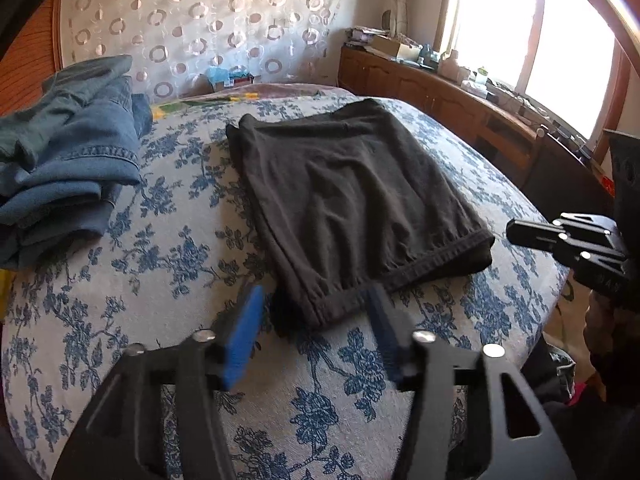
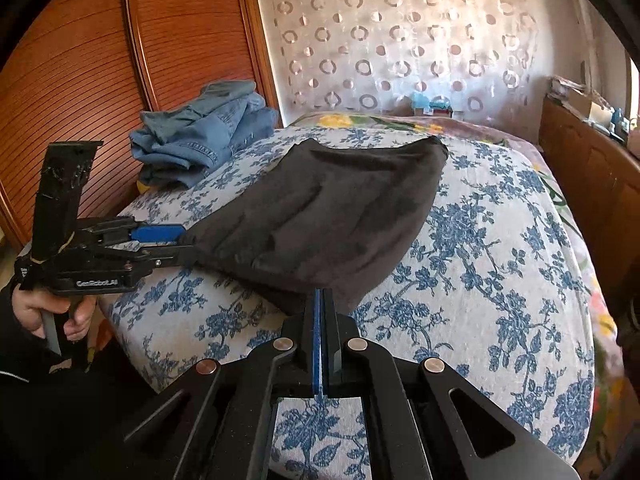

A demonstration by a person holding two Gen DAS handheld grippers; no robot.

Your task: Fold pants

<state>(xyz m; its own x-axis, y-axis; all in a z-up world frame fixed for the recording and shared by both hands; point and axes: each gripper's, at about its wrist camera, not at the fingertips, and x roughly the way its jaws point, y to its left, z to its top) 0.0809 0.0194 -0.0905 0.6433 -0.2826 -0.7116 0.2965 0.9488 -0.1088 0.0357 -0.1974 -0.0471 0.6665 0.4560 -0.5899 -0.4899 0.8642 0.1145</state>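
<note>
A pile of blue jeans [image 1: 68, 152] sits at the far left edge of the bed [image 1: 168, 280]. The black pants [image 1: 352, 200] lie folded flat in the middle of the bed, with the waistband at the near edge. The left tool [image 1: 316, 312] is spread apart around that waistband and does not press on it. The right tool [image 2: 322, 312] is clenched tight with nothing in it, just beside the pants.
</note>
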